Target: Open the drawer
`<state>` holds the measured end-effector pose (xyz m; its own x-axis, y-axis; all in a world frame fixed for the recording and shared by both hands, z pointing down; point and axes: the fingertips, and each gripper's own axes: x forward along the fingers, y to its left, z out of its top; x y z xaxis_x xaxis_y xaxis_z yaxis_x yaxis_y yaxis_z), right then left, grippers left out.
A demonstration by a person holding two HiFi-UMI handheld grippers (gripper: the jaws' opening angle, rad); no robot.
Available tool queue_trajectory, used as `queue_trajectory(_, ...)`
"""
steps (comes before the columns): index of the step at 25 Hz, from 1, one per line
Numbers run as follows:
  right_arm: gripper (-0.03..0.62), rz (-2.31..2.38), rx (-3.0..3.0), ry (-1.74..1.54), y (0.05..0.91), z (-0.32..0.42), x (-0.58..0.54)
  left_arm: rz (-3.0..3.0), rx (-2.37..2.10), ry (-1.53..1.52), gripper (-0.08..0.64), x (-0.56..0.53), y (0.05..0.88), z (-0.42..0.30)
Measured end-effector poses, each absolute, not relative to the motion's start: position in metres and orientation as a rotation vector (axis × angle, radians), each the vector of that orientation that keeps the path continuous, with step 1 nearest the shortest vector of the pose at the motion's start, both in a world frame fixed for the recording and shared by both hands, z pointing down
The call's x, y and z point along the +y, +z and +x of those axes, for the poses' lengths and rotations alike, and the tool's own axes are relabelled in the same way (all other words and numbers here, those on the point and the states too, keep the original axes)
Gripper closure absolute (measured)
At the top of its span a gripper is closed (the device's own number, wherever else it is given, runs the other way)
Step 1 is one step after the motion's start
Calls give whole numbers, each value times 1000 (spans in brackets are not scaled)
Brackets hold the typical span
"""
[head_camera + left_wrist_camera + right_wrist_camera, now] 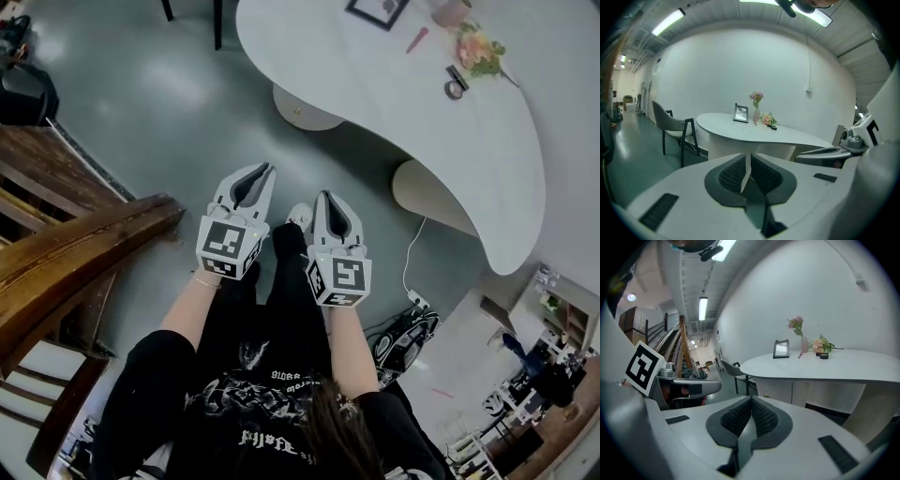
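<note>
The white kidney-shaped table (412, 103) stands ahead. Its rounded cream pedestal (305, 105), likely housing the drawer, lies straight beyond both tools, well apart. The white left gripper (261, 170) and right gripper (328, 197) are closed and empty, about equally near the pedestal's small brass knob (298, 111).

In the head view, the desk (487, 141) is cut off by the top and right edges. Only a corner of the picture frame (377, 11) is kept within the top edge, and only two legs of the chair (217, 23) are shown. The pedestal (323, 119) is largely covered by the desk top. The knob (298, 110) on it is too small to be identified. The person's hands are hidden behind the marker cubes of the left hand-held gripper (265, 169) and the right hand-held gripper (325, 195).
</note>
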<state>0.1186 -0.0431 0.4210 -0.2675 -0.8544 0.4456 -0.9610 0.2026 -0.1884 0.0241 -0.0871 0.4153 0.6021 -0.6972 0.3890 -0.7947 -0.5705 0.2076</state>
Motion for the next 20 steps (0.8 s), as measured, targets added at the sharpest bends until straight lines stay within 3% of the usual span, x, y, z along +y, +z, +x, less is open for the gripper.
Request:
queue_trajectory(8, 566, 1769, -2204, 629, 457, 119, -61, 2471, -1197, 355, 525, -114, 459, 30)
queue_trajectory(11, 566, 1774, -2199, 621, 470, 117, -64, 2479, -1180, 356, 425, -125, 476, 33)
queue_trajectory(20, 566, 1749, -2203, 600, 515, 109, -75, 2425, -1253, 368, 344, -161, 543, 39)
